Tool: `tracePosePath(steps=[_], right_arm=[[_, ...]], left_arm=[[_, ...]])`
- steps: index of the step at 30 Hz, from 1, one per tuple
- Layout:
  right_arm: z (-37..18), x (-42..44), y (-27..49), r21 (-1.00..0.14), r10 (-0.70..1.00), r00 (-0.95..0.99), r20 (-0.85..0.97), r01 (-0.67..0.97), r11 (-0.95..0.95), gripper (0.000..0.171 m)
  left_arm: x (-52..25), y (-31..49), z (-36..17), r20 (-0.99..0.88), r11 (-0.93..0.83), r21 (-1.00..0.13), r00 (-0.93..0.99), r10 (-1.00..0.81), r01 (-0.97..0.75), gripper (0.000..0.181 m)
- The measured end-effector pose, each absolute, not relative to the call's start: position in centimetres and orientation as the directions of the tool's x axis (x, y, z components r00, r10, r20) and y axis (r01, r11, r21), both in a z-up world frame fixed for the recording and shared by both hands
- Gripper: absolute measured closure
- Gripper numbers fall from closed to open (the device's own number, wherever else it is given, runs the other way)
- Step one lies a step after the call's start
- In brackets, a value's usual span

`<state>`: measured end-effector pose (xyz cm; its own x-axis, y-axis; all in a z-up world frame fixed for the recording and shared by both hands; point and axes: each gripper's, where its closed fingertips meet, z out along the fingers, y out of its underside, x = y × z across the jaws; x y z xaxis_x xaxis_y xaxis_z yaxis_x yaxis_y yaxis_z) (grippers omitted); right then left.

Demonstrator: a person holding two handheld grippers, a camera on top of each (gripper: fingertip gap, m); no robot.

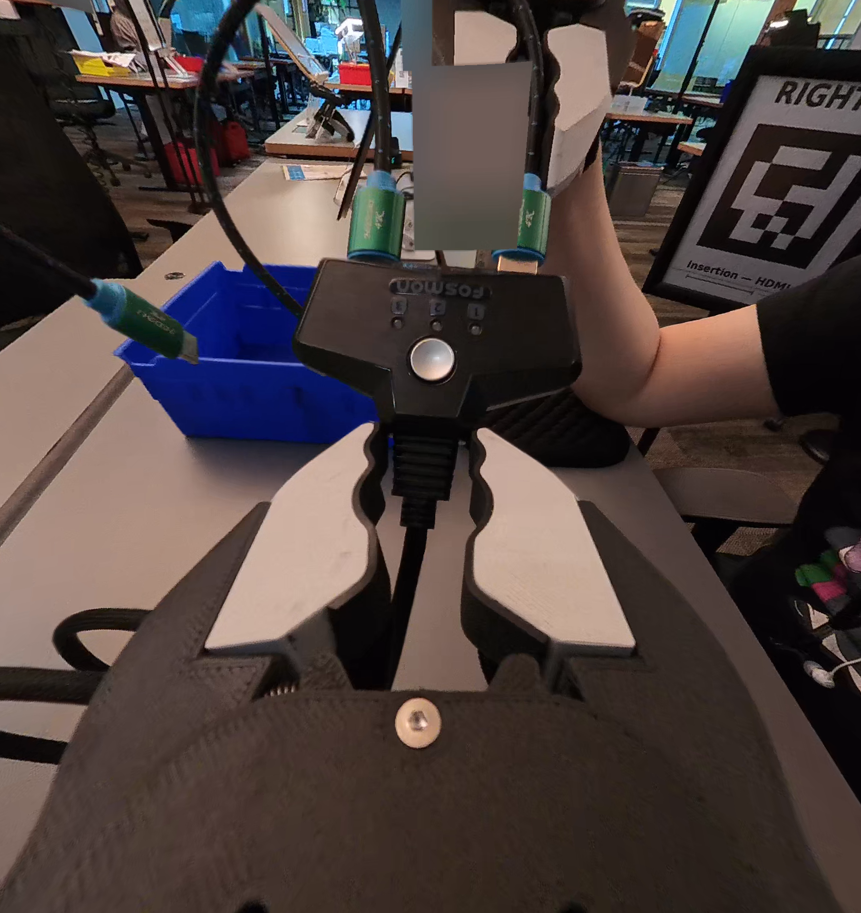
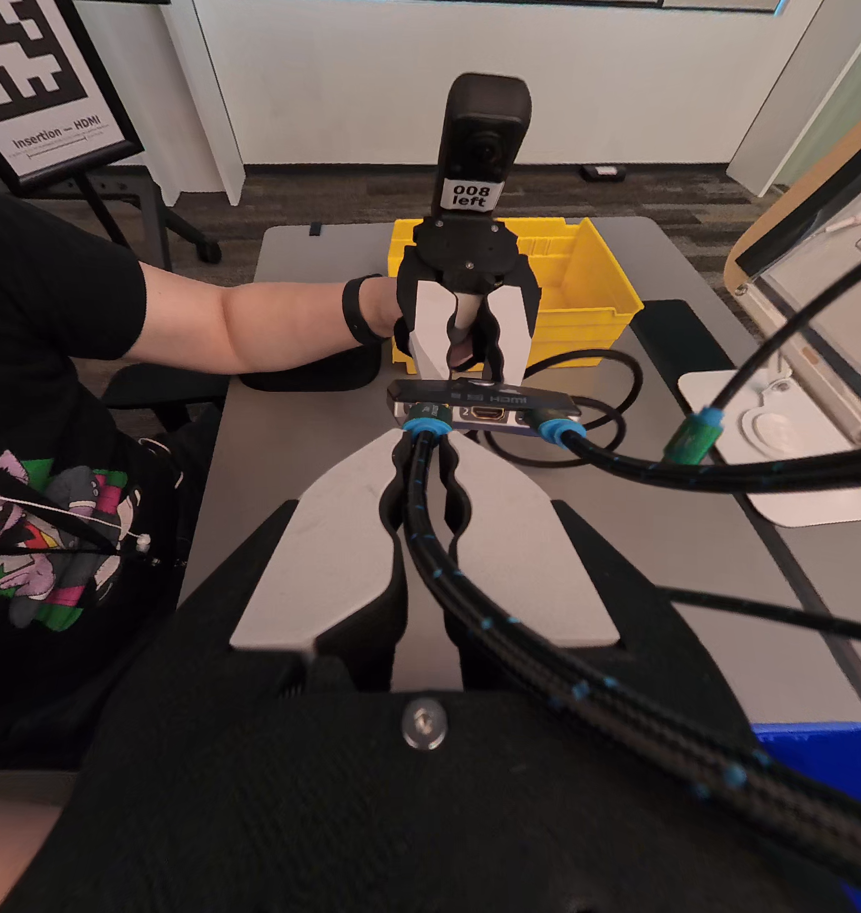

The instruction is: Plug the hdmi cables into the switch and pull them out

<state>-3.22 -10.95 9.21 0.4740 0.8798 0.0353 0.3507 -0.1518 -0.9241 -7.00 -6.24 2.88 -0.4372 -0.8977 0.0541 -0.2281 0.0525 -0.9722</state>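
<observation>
We're pinching the switch (image 1: 436, 336) neck with the left gripper (image 1: 423, 459) and a plugged cable (image 2: 421, 474) with the right gripper (image 2: 423, 444), so yanking crooked could jam that plug.

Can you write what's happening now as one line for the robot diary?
left gripper: holds switch tail | right gripper: on plug | middle port: empty

Writing is showing on 4 things, and we are leaving its words unquoted.

We are seeing raised lettering and small marks on top of the black switch (image 1: 436, 316), pale printing on the green plugs of the hdmi cables (image 1: 375, 217), a white sticker (image 2: 471, 194) on the black camera (image 2: 488, 133), and printed lines around the black-and-white pattern on the framed sign (image 1: 784, 183).
</observation>
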Motion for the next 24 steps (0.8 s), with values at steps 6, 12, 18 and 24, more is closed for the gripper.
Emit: tracePosePath(steps=[6, 12, 18, 24], right_arm=[[9.0, -3.1, -10.6, -0.927, 0.88, 0.476, 0.007, 0.334, -0.173, 0.16], [9.0, -3.1, -10.2, -0.935, 0.879, 0.476, -0.01, 0.307, -0.177, 0.16], [8.6, -3.1, -10.2, -0.93, 0.883, 0.468, -0.016, 0.318, -0.186, 0.16], [8.9, -2.9, -9.6, -0.937, 0.87, 0.494, 0.001, 0.303, -0.171, 0.161]], left_arm=[[-6.8, -6.0, 2.8, 0.078, 0.035, -0.965, -0.412, -0.908, -0.261, 0.151], [-6.7, -5.7, 2.9, 0.129, -0.015, -0.957, -0.378, -0.917, -0.29, 0.151], [-6.5, -5.8, 2.8, 0.166, -0.047, -0.949, -0.367, -0.915, -0.312, 0.15], [-6.3, -5.5, 2.8, 0.193, -0.079, -0.944, -0.338, -0.921, -0.321, 0.15]])
